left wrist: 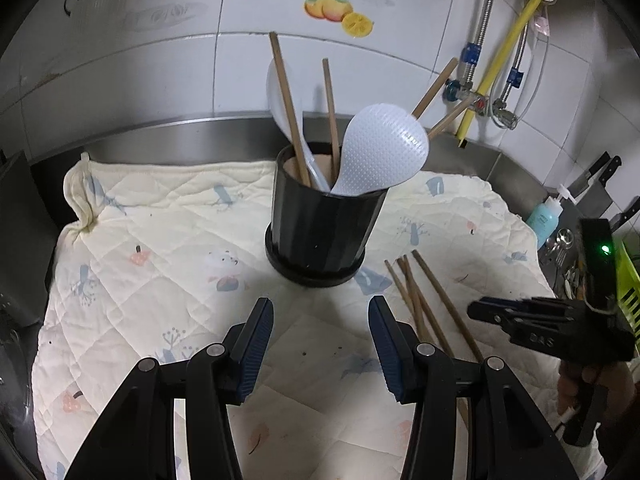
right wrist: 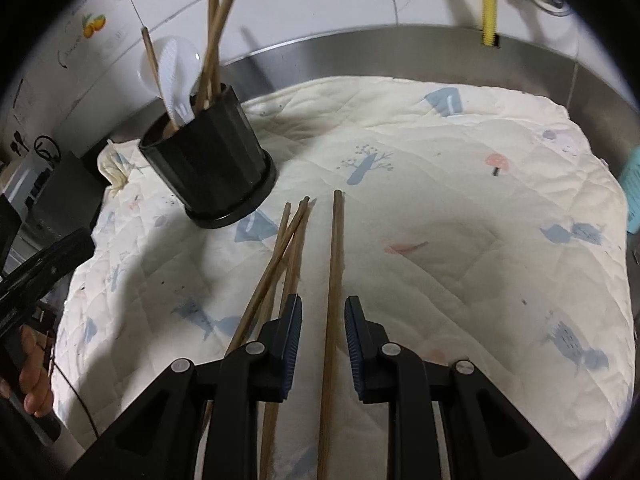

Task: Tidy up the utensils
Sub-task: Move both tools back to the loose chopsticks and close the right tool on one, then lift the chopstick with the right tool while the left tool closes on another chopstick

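Observation:
A black utensil holder [left wrist: 324, 232] stands on a quilted cloth [left wrist: 160, 248]. It holds a white rice paddle [left wrist: 380, 152], a white spoon and several wooden chopsticks. It also shows in the right wrist view [right wrist: 212, 168]. Several loose chopsticks [left wrist: 424, 300] lie on the cloth right of the holder. My left gripper [left wrist: 320, 344] is open and empty, in front of the holder. My right gripper [right wrist: 323, 340] is open, with one chopstick [right wrist: 335, 280] lying between its jaws and the other chopsticks [right wrist: 280, 264] just left of them. It also shows in the left wrist view [left wrist: 480, 312].
The cloth covers a steel counter with a raised back edge [left wrist: 180, 136] and a tiled wall behind. A blue bottle [left wrist: 546, 216], knives [left wrist: 596, 184] and a green basket [left wrist: 630, 288] stand at the right. A dark appliance [right wrist: 68, 196] stands left of the cloth.

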Demonstrator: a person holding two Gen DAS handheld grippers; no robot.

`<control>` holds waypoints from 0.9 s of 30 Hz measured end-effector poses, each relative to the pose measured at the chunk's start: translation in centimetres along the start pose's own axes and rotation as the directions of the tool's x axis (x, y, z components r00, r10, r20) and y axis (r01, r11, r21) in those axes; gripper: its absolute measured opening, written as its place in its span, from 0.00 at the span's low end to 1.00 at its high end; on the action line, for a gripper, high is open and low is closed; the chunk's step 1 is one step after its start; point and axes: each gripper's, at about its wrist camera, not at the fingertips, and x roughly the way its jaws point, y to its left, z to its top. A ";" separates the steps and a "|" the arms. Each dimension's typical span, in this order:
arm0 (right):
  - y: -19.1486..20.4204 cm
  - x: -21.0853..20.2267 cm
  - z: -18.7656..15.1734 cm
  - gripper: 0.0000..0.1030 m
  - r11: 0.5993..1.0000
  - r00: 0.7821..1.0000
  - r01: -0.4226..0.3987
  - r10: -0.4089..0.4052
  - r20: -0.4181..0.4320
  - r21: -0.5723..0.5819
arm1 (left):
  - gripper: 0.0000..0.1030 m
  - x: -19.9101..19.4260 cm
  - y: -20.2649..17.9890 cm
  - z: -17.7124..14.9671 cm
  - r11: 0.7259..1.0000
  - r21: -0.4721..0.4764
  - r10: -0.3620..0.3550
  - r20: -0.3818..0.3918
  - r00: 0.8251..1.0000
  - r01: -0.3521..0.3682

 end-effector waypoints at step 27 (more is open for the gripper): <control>-0.4 5.1 3.0 0.10 0.995 0.996 0.074 -0.077 -0.054 -0.063 | 0.52 3.0 -1.2 -0.5 0.998 0.040 -0.050 -0.082 0.995 0.054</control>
